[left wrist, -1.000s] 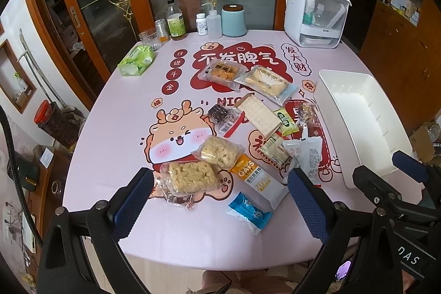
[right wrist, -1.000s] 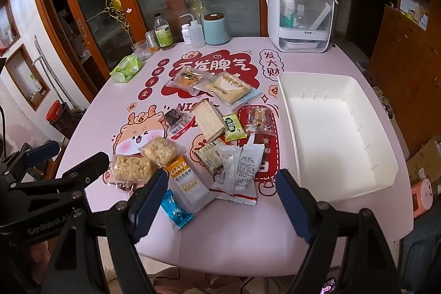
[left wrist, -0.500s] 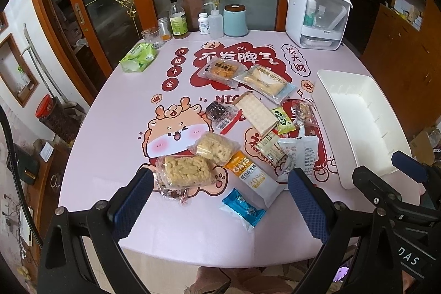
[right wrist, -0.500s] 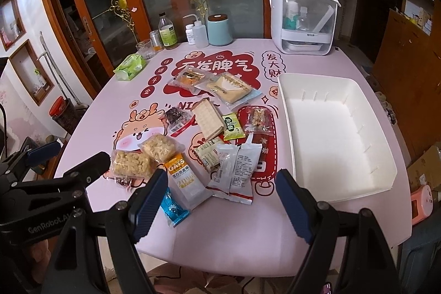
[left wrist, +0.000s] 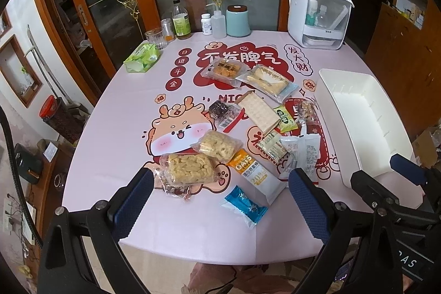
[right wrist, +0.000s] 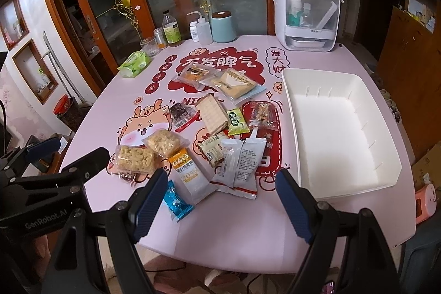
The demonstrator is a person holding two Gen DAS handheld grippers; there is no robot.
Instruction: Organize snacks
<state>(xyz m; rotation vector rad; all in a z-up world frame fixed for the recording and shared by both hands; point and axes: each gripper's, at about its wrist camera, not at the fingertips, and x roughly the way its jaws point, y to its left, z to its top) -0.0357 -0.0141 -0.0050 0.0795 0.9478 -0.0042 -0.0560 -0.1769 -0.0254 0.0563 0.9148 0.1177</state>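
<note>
Snacks point(left wrist: 248, 134) are scattered across the middle of the pink table point(left wrist: 115, 112), well apart from both grippers. Seen from the left wrist, the white bin point(left wrist: 361, 112) lies at three o'clock of the pile, with nothing in it. The left gripper point(left wrist: 220, 200) and right gripper point(right wrist: 220, 200) are held above the near edge, fingers spread wide, nothing between them. A blue wrapper point(left wrist: 244, 204) lies nearest the left gripper.

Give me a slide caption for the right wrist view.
Open right gripper hovers over scattered snack packets beside an empty white bin on the table.
</note>
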